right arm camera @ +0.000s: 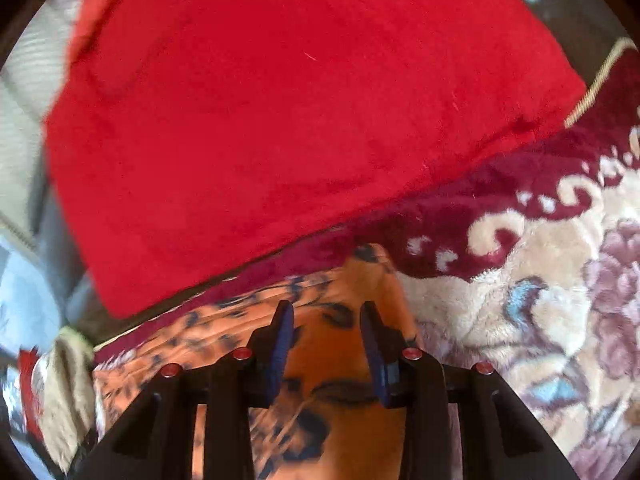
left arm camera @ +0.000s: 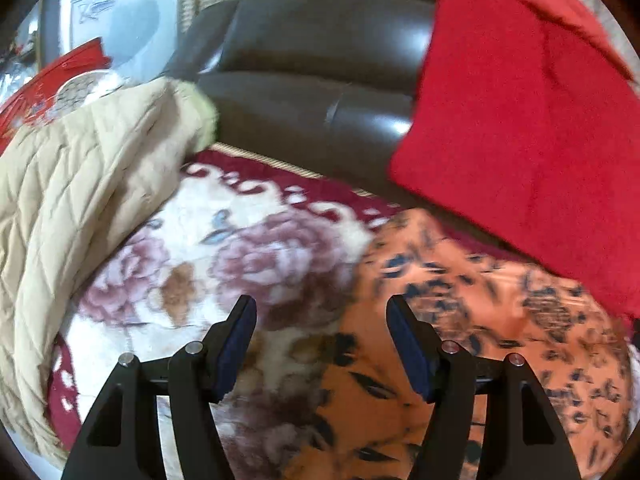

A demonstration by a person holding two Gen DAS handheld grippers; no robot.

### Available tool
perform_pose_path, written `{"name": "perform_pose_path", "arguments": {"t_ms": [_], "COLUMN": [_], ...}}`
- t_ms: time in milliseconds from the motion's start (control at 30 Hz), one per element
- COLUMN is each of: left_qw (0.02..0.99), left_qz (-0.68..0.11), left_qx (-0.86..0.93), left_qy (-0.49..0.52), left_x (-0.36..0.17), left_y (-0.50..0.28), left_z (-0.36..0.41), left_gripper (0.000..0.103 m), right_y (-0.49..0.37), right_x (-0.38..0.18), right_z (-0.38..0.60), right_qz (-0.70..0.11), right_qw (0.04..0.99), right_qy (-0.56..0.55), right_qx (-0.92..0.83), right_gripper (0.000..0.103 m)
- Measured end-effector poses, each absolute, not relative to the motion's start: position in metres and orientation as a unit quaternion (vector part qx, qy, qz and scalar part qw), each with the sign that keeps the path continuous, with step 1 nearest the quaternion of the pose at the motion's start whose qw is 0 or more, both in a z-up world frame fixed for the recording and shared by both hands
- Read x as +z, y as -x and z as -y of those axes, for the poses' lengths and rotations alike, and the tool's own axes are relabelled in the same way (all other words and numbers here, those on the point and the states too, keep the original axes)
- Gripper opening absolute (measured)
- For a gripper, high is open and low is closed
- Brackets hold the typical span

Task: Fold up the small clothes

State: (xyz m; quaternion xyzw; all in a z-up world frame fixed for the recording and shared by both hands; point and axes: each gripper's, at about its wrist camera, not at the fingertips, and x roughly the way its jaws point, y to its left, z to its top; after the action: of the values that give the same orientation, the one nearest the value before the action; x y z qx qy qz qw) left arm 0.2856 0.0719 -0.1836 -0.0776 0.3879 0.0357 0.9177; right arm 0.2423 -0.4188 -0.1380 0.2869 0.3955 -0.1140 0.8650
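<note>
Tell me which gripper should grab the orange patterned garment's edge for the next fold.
Right gripper, probably: its open jaws straddle the orange garment near its edge. Left gripper hangs open half over the floral blanket.

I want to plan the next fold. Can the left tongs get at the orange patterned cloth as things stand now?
Probably yes. The left tongs stand open with nothing between them, and the orange patterned cloth lies directly ahead on the floral blanket. The red cloth covers only its far edge.
</note>
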Motion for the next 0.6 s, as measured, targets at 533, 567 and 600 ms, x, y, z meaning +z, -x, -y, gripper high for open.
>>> {"name": "perform_pose_path", "arguments": {"t_ms": [533,567,600], "left_qw": [0.890,0.891,0.891], "left_qz": [-0.447,-0.445,-0.443], "left_qx": [0.023,0.023,0.025], "left_qy": [0.089,0.092,0.092], "left_x": [-0.206,-0.206,-0.205], "left_y": [-0.283,-0.283,-0.284], "left_z": [-0.067,-0.069,-0.071], "left_gripper": [0.072,0.072,0.072], "right_y": [-0.220,-0.229,-0.237], "right_x": [-0.122,-0.117,-0.114], "right_z": [0.313,0.300,0.283], "right_qz": [-0.454,-0.456,-0.458], "right_qw": [0.877,0.877,0.877], "right_qy": [-0.160,-0.153,-0.147], "right_qx": [-0.019,-0.004,0.017], "right_gripper": [0.040,0.040,0.040]}}
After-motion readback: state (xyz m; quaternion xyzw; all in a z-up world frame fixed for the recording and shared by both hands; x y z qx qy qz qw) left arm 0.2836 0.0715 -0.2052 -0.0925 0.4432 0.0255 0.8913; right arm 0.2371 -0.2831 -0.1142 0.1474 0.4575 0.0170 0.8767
